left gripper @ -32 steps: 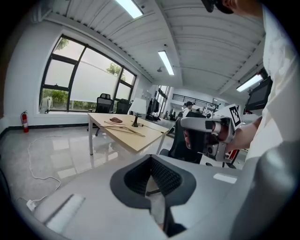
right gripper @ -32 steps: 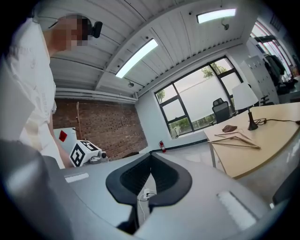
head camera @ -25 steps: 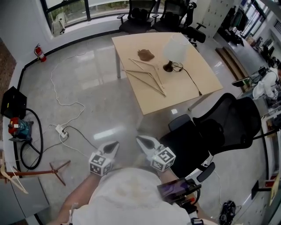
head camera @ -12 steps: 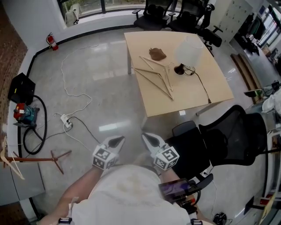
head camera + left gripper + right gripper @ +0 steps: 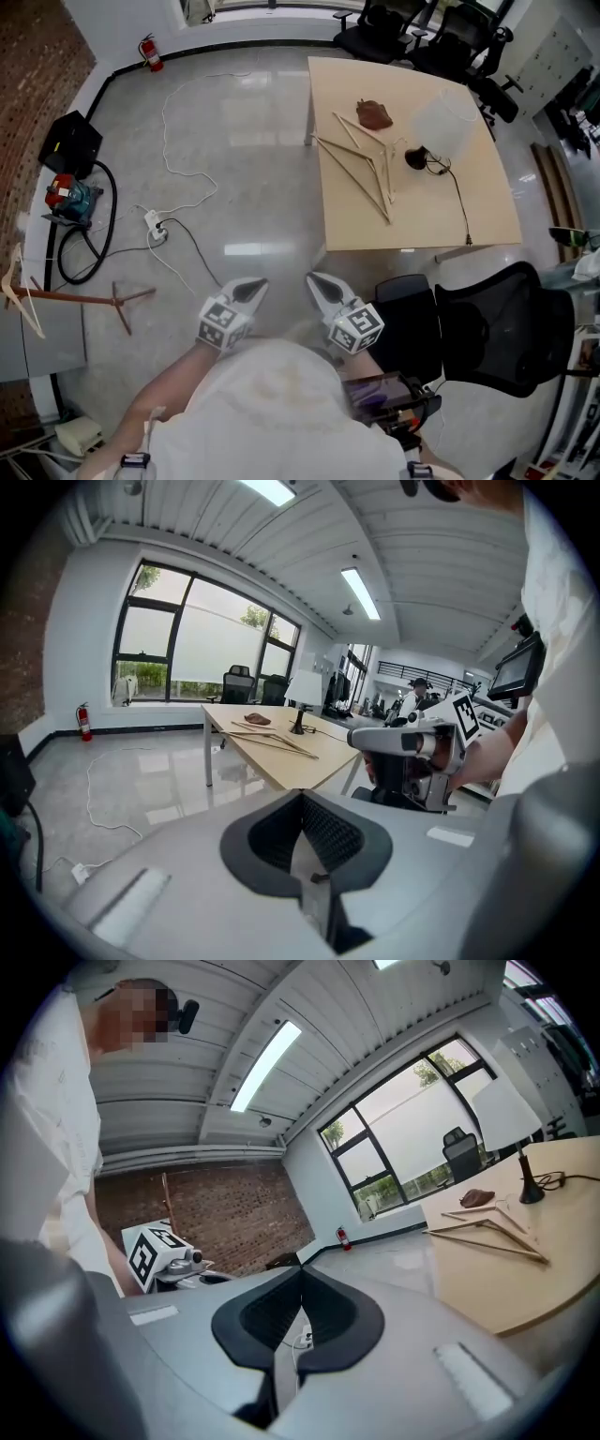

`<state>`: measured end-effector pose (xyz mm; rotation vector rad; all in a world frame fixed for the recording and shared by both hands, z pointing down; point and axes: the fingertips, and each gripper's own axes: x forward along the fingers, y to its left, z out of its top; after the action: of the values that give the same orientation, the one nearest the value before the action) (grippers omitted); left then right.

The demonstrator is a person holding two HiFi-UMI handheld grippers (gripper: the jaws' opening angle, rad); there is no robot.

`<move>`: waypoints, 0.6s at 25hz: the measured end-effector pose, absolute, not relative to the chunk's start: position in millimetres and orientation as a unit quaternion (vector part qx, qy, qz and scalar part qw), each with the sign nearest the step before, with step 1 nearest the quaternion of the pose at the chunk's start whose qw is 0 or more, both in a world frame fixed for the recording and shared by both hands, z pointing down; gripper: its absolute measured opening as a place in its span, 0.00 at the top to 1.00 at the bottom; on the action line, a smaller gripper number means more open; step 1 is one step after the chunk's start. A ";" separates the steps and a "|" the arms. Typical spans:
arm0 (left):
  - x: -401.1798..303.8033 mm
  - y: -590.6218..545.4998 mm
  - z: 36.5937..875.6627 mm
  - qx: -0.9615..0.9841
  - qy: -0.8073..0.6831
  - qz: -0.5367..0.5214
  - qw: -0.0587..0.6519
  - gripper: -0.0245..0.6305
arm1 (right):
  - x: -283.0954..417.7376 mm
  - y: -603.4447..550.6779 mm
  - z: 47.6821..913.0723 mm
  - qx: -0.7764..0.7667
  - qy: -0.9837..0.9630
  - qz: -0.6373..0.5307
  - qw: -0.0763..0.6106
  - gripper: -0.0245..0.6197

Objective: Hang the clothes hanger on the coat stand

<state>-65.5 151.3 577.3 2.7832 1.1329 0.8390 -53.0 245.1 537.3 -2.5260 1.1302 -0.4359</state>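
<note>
Two wooden clothes hangers [image 5: 361,161] lie overlapped on the light wooden table [image 5: 469,225], also seen in the left gripper view [image 5: 272,742] and the right gripper view [image 5: 492,1230]. The wooden coat stand [image 5: 80,299] is at the far left on the floor, with another hanger [image 5: 21,291] at its top end. My left gripper [image 5: 251,289] and right gripper [image 5: 319,284] hover close to my body over the floor, well short of the table. Both are shut and hold nothing, the jaws meeting in each gripper view [image 5: 302,797] [image 5: 300,1274].
A white table lamp [image 5: 441,124] and a brown object [image 5: 374,114] share the table. A black office chair [image 5: 487,328] stands just right of me. A power strip with cables [image 5: 155,225], a black box [image 5: 70,141] and a red tool [image 5: 70,195] lie on the floor at the left.
The head view has swung: the table has slid to the right and the coat stand has come further into view at the left. Both grippers stay shut near my body.
</note>
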 end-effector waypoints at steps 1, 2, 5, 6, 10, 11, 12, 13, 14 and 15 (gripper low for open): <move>-60.9 153.3 576.7 0.894 0.360 0.267 0.009 0.96 | -49.9 246.7 538.0 -0.887 0.402 -0.154 0.168 0.94; -56.7 155.6 576.0 0.895 0.358 0.265 0.008 0.96 | -46.6 249.1 537.8 -0.886 0.404 -0.154 0.166 0.94; -47.2 163.3 572.7 0.898 0.352 0.264 0.005 0.96 | -38.2 259.7 533.9 -0.886 0.406 -0.147 0.168 0.94; -44.6 165.6 571.5 0.899 0.350 0.264 0.004 0.96 | -36.0 263.3 532.5 -0.886 0.406 -0.144 0.170 0.94; -37.3 178.0 565.9 0.897 0.355 0.263 -0.005 0.96 | -30.3 280.0 529.6 -0.891 0.395 -0.136 0.179 0.94; -35.6 182.0 564.7 0.896 0.359 0.262 -0.007 0.96 | -28.7 285.0 529.3 -0.893 0.390 -0.135 0.182 0.94; -33.5 186.0 563.9 0.894 0.364 0.262 -0.010 0.96 | -27.0 290.1 529.1 -0.895 0.384 -0.133 0.185 0.94; -30.8 189.8 563.2 0.892 0.367 0.263 -0.012 0.96 | -25.4 295.3 529.6 -0.897 0.377 -0.131 0.190 0.94; -27.8 193.7 562.5 0.890 0.371 0.265 -0.015 0.96 | -23.8 300.3 530.6 -0.899 0.370 -0.129 0.195 0.94; -24.5 197.9 561.6 0.888 0.375 0.267 -0.018 0.96 | -22.5 305.0 531.9 -0.901 0.363 -0.128 0.199 0.94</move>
<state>-24.5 197.9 561.6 2.8217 1.1915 0.8471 -22.5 305.0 531.9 -2.5207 1.0149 -0.3594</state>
